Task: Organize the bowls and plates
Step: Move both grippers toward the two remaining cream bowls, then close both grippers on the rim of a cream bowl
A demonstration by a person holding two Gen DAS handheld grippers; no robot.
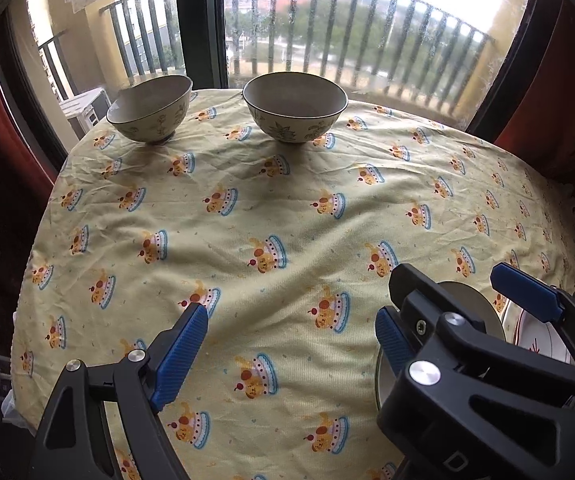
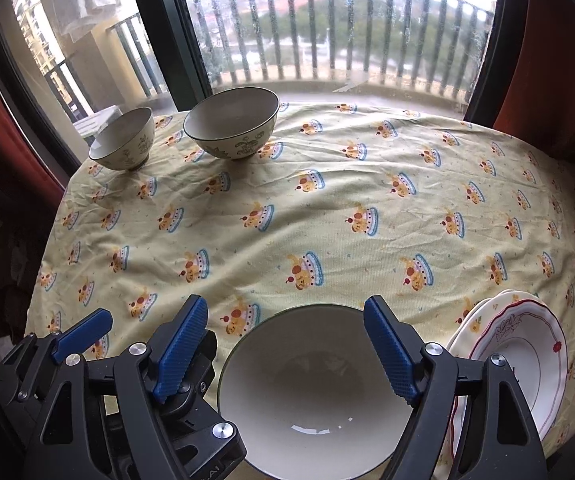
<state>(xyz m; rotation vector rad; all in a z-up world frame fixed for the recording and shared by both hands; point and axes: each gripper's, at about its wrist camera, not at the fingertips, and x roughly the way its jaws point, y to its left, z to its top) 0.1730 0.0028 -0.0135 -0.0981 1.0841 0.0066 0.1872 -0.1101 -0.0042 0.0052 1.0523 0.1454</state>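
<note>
1. The right hand-held gripper (image 2: 287, 354) is spread wide over a large cream ceramic bowl (image 2: 307, 396), pads clear of its rim, gripping nothing.
2. The left hand-held gripper (image 1: 287, 356) gapes too, empty above the yellow cake-print cloth on the counter (image 1: 287, 216).
3. Two floral-patterned bowls (image 1: 295, 108) stand empty by the window.
4. Red-trimmed scalloped plates (image 2: 523, 360) sit stacked beside the cream bowl.

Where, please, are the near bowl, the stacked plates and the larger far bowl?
near bowl (image 2: 311, 380), right wrist view, inner wall.
stacked plates (image 2: 527, 360), right wrist view, top plate's well.
larger far bowl (image 1: 294, 98), left wrist view, inside.
</note>
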